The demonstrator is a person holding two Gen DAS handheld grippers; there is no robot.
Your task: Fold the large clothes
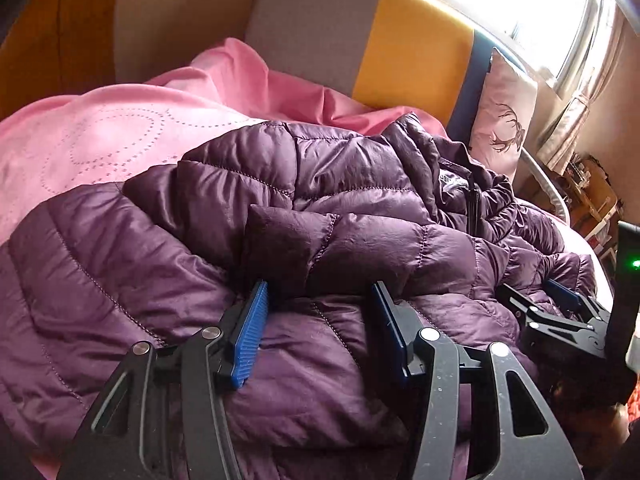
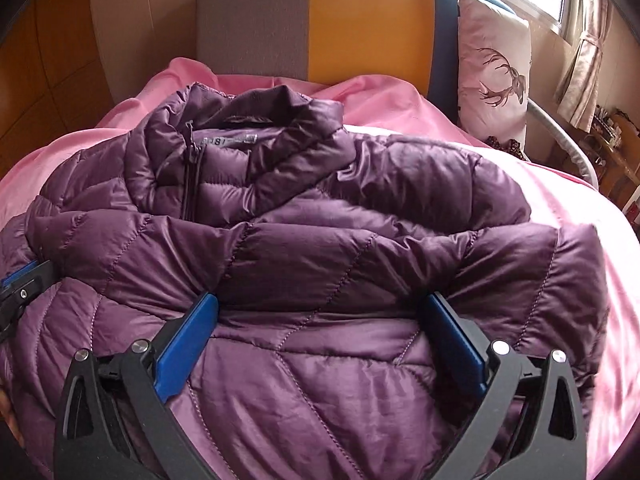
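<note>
A purple quilted puffer jacket [image 1: 320, 200] [image 2: 320, 240] lies bunched on a pink bedspread [image 1: 100, 132] [image 2: 580, 240]. Its collar and zipper [image 2: 192, 168] face the headboard, and a sleeve lies folded across the body. My left gripper [image 1: 320, 292] hovers over the jacket's lower part, jaws partly apart, the fabric bulging under them without being pinched. My right gripper [image 2: 322, 300] stands wide open over the jacket's hem area, nothing clamped between its blue pads [image 2: 188, 336]. The right gripper [image 1: 552, 300] also shows at the right edge of the left wrist view. The left gripper [image 2: 20, 280] peeks in at the left edge of the right wrist view.
A headboard [image 2: 360, 20] in grey, yellow and blue bands stands behind the bed. A pale pillow with a deer print [image 2: 496, 68] leans against it at the right. A bright window [image 1: 520, 0] with curtains and wooden furniture [image 2: 612, 140] sit at the far right.
</note>
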